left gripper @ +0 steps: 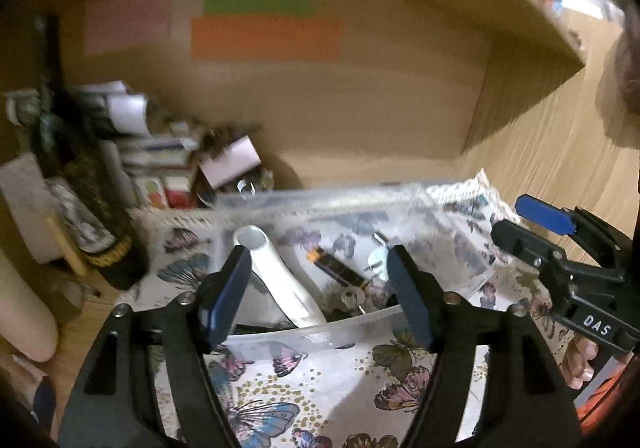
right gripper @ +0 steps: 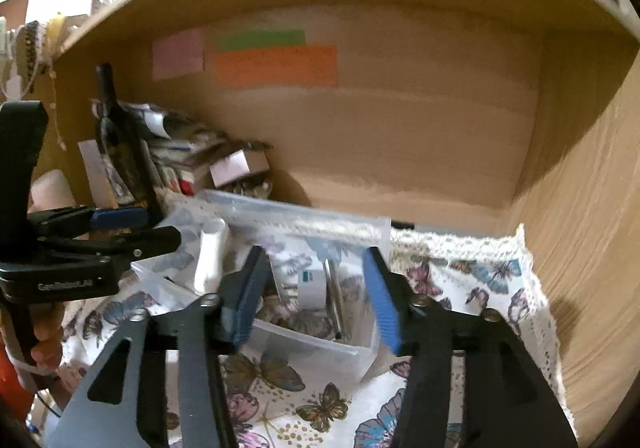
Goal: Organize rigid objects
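Wooden shelf walls [right gripper: 420,136] close around us, with pink, green and orange notes [right gripper: 276,66] stuck on the back panel. On the butterfly cloth [left gripper: 320,388] sits a clear bin [right gripper: 320,348] holding a white tube [left gripper: 280,276], keys [left gripper: 352,298] and other small hard bits. We hold our left gripper [left gripper: 316,288] spread wide over the bin's near rim, gripping nothing. Our right gripper [right gripper: 312,292] is likewise spread, empty, above the bin. Boxes and a dark bottle [left gripper: 80,168] crowd the left corner.
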A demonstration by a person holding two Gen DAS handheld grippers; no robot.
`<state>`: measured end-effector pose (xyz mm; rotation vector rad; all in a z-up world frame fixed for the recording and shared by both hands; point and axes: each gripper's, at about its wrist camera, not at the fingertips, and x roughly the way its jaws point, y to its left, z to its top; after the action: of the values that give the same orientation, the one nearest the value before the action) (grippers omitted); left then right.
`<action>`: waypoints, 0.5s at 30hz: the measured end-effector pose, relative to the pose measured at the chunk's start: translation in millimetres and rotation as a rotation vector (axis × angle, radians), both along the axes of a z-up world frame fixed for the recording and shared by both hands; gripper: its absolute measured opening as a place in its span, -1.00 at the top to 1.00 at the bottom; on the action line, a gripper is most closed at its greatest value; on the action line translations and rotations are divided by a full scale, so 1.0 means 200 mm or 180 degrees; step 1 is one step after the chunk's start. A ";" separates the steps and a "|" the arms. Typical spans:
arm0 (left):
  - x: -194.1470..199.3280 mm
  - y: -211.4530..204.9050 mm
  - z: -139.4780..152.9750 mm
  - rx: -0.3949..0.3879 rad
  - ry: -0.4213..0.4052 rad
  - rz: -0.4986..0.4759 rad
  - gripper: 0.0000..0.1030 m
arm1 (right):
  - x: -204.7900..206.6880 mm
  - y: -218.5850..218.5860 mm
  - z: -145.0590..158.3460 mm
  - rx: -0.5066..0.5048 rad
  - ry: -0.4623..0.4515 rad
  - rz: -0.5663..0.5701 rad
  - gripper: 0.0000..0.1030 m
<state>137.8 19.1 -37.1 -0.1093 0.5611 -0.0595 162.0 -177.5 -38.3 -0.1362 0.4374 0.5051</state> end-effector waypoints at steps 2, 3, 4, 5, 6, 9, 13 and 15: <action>-0.09 -0.01 0.05 0.0033 -0.0165 0.0024 -0.53 | -0.06 0.00 0.04 0.0044 -0.0107 0.0028 -0.26; -0.11 -0.01 0.07 0.0041 -0.0206 0.0028 -0.56 | -0.08 0.00 0.05 0.0059 -0.0142 0.0037 -0.31; -0.15 -0.01 0.09 0.0053 -0.0276 0.0038 -0.65 | -0.12 0.00 0.07 0.0083 -0.0197 0.0048 -0.40; -0.19 -0.01 0.11 0.0061 -0.0349 0.0048 -0.76 | -0.15 0.00 0.09 0.0104 -0.0264 0.0048 -0.46; -0.22 -0.02 0.13 0.0065 -0.0396 0.0054 -0.83 | -0.18 0.00 0.10 0.0118 -0.0319 0.0044 -0.49; -0.33 -0.03 0.18 0.0085 -0.0575 0.0090 -0.98 | -0.28 -0.02 0.15 0.0193 -0.0482 0.0030 -0.76; -0.46 -0.05 0.23 0.0153 -0.0729 0.0106 -0.99 | -0.39 -0.04 0.19 0.0292 -0.0648 0.0024 -1.00; -0.50 -0.06 0.24 0.0147 -0.0777 0.0118 -0.99 | -0.43 -0.05 0.21 0.0327 -0.0672 0.0047 -1.00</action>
<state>36.9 7.8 11.7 -0.0662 0.3163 -0.0233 76.2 -187.7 2.9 -0.0928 0.2039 0.5207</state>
